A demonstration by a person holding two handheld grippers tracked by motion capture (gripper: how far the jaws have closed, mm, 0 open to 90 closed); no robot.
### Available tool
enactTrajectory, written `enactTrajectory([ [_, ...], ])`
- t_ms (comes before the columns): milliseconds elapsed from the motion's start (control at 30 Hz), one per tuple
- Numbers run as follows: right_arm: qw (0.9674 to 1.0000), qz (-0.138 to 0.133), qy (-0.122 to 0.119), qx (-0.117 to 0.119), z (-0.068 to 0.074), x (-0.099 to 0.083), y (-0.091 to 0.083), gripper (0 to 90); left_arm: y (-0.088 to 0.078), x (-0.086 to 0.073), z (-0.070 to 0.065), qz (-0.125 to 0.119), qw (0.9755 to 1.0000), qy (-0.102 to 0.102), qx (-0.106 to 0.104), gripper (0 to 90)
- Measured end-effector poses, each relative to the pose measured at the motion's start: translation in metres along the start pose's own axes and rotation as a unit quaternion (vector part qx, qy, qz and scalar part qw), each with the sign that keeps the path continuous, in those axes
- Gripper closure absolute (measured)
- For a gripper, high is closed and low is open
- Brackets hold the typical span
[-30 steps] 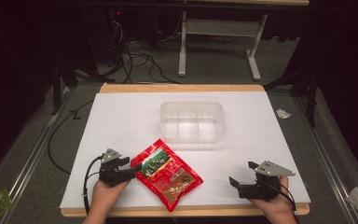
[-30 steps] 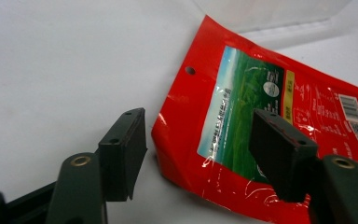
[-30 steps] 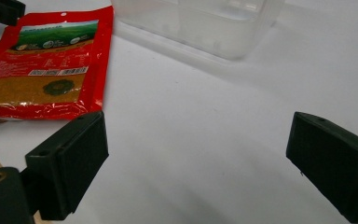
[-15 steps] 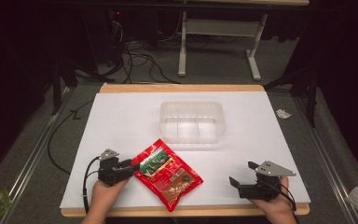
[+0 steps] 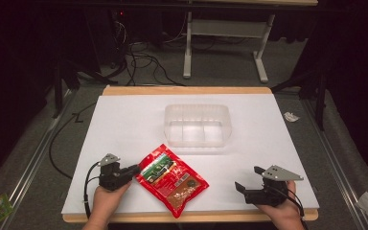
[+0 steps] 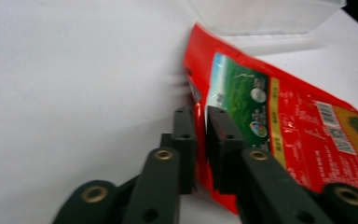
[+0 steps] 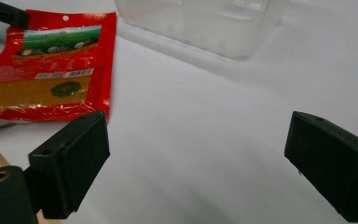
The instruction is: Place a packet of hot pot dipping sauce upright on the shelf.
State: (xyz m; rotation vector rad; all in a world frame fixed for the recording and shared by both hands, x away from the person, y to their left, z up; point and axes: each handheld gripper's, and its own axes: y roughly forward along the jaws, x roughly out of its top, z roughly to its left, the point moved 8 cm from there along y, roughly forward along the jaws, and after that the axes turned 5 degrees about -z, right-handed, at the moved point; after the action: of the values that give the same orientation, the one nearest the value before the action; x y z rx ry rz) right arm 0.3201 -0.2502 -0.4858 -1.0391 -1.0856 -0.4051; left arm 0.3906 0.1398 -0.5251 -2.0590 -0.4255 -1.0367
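Packet: red food packet (image 5: pixel 172 179) lies flat on the white table (image 5: pixel 124 124), near the front edge, just in front of the clear plastic tub (image 5: pixel 197 124).
Left tongs: left tongs (image 5: pixel 133 169) are clamped on the packet's left edge; in the left gripper view the jaws sit nearly together with the red film between them.
Right tongs: right tongs (image 5: pixel 247 181) rest on the table, well apart from the packet, jaws wide apart and holding nothing.
Tub: upright, apart from both tongs.

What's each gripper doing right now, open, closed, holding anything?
Left gripper: closed on the edge of the red packet.
Right gripper: open, holding nothing, resting on the white board.
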Motion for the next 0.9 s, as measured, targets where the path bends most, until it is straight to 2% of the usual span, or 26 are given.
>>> enactTrajectory([
  [100, 0.9998, -0.005, 0.017, 0.011, 0.002, 0.001, 0.0, 6.8, -0.002, 0.002, -0.005, -0.005, 0.9999, 0.014, 0.0, 86.9],
  [200, 0.9996, -0.008, 0.022, 0.016, 0.002, 0.001, -0.001, 7.1, -0.004, 0.002, -0.009, -0.01, 0.9996, 0.025, 0.004, 88.0],
  [300, 0.9996, -0.004, 0.023, 0.013, 0.0, 0.0, 0.001, 6.8, -0.007, 0.003, -0.013, -0.014, 0.9993, 0.035, 0.007, 88.5],
  [400, 0.9999, -0.006, 0.016, 0.004, -0.001, 0.001, -0.001, 6.5, -0.014, 0.004, -0.019, -0.028, 0.9985, 0.047, 0.008, 88.6],
  [500, 0.9999, -0.008, 0.013, 0.002, -0.002, 0.002, -0.002, 6.6, -0.017, 0.006, -0.022, -0.038, 0.998, 0.051, -0.001, 88.6],
  [633, 0.9997, -0.001, 0.023, 0.004, -0.001, 0.0, 0.002, 6.5, -0.022, 0.009, -0.025, -0.051, 0.9972, 0.054, 0.004, 88.6],
  [800, 0.9998, 0.003, 0.016, 0.008, 0.004, -0.002, 0.003, 6.5, -0.03, 0.01, -0.031, -0.061, 0.9963, 0.059, 0.012, 88.9],
  [900, 0.9998, 0.002, 0.018, 0.007, 0.003, -0.002, 0.001, 6.8, -0.036, 0.012, -0.035, -0.075, 0.9954, 0.059, 0.012, 88.9],
])
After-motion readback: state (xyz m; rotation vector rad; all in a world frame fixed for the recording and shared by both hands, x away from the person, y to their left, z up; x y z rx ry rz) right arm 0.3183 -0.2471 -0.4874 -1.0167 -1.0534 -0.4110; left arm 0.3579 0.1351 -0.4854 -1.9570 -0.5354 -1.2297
